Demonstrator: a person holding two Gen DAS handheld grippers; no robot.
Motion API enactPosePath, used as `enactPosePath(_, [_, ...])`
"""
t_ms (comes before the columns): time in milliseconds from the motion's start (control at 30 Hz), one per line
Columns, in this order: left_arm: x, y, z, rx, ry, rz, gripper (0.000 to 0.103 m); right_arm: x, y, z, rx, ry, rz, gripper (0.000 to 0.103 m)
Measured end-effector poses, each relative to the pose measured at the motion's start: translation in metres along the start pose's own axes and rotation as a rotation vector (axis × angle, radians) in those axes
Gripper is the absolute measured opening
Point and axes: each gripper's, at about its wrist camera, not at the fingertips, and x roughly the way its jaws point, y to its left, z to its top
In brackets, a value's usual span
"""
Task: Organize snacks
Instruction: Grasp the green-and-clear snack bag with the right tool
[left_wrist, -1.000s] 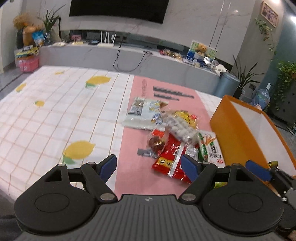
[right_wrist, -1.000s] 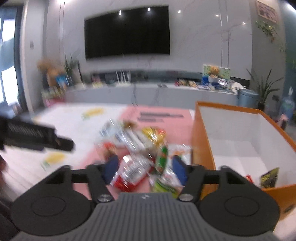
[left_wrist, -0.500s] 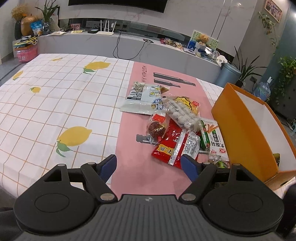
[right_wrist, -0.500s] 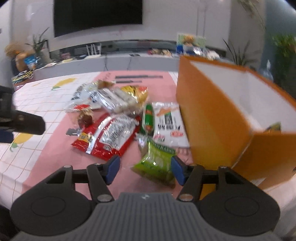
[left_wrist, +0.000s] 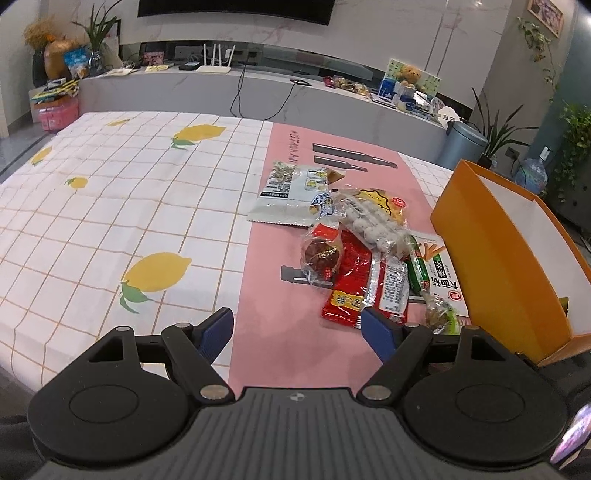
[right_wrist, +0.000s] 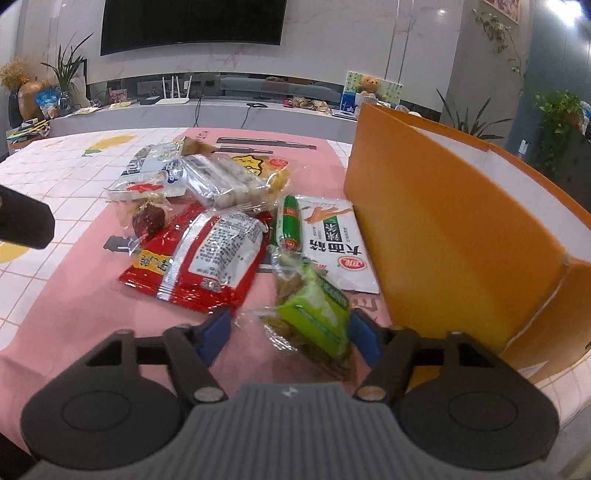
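Note:
A pile of snacks lies on the pink mat: a red packet, a green sausage, a white carrot-stick packet and a clear bag of white balls. Nearest me is a green packet, lying between the fingers of my right gripper. Its jaws are closing, but the left pad still stands clear of the wrapper. The orange box stands just right of the pile. My left gripper hangs open and empty over the mat, short of the red packet.
A white and blue bag and a dark round snack lie at the pile's far left. The lemon-print cloth spreads to the left. A black part of the left gripper juts in from the left edge of the right wrist view.
My right gripper has sunk towards the pile, and the green packet now lies between its fingers. The left gripper has stayed where it was, still open.

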Motion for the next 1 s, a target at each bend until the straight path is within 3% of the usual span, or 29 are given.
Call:
enactPosePath(133, [0.0, 0.003, 0.001, -0.011, -0.002, 0.002, 0.091, -0.009, 0.003, -0.001, -0.019, -0.003, 0.094, 0.044])
enactPosePath(200, [0.0, 0.002, 0.001, -0.007, 0.002, -0.002, 0.091, -0.014, 0.003, 0.0, -0.008, 0.002, 0.179, 0.043])
enactPosePath(267, [0.001, 0.002, 0.001, -0.007, 0.007, -0.002, 0.091, -0.015, 0.0, 0.0, 0.042, 0.021, 0.228, 0.047])
enactPosePath(333, [0.001, 0.003, 0.001, -0.008, 0.009, -0.003, 0.091, -0.013, -0.003, -0.002, 0.074, 0.032, 0.227, 0.052])
enactPosePath(500, [0.001, 0.003, 0.001, -0.009, 0.009, -0.003, 0.091, -0.009, -0.008, -0.001, 0.114, 0.05, 0.21, 0.053])
enactPosePath(533, [0.001, 0.003, 0.0, -0.009, 0.01, -0.003, 0.091, -0.008, -0.009, -0.001, 0.126, 0.053, 0.213, 0.057])
enactPosePath(567, [0.001, 0.003, 0.0, -0.009, 0.01, -0.002, 0.091, -0.008, -0.01, -0.001, 0.14, 0.056, 0.219, 0.069])
enactPosePath(633, [0.002, 0.003, 0.0, -0.008, 0.013, -0.003, 0.091, -0.007, -0.013, 0.0, 0.179, 0.061, 0.245, 0.076])
enactPosePath(800, [0.003, 0.002, 0.0, -0.007, 0.016, -0.005, 0.091, -0.008, -0.018, 0.0, 0.211, 0.056, 0.265, 0.076])
enactPosePath(933, [0.005, 0.001, -0.001, -0.007, 0.026, -0.008, 0.091, -0.007, -0.016, 0.0, 0.184, 0.041, 0.257, 0.064])
enactPosePath(1000, [0.006, 0.001, -0.002, -0.007, 0.032, -0.013, 0.091, -0.007, -0.015, -0.001, 0.166, 0.037, 0.242, 0.047])
